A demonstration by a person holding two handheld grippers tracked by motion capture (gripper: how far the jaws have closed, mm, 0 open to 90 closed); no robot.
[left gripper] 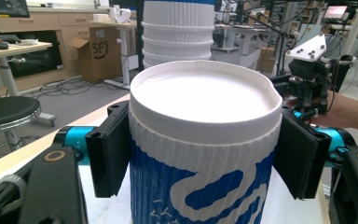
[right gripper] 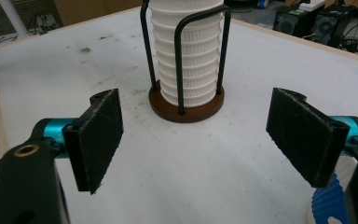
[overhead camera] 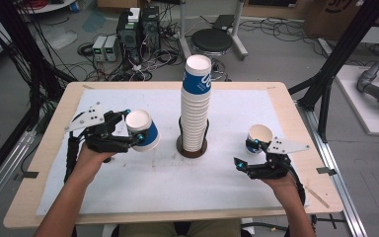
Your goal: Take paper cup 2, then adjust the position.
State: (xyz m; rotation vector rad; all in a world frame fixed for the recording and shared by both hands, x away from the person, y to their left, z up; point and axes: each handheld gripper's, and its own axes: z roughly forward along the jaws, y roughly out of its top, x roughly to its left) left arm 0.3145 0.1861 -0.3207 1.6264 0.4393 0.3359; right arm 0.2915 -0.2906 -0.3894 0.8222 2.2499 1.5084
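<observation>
left claw (overhead camera: 134, 129): hugs blue paper cup (overhead camera: 143, 129) | right claw (overhead camera: 249, 154): wide open, empty | tip: set cup down flat, stack (overhead camera: 195, 106) at 3 o'clock

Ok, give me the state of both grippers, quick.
Left gripper: shut on the paper cup, pads against its sides.
Right gripper: open, nothing between its jaws; a second cup stands just beside it.
</observation>
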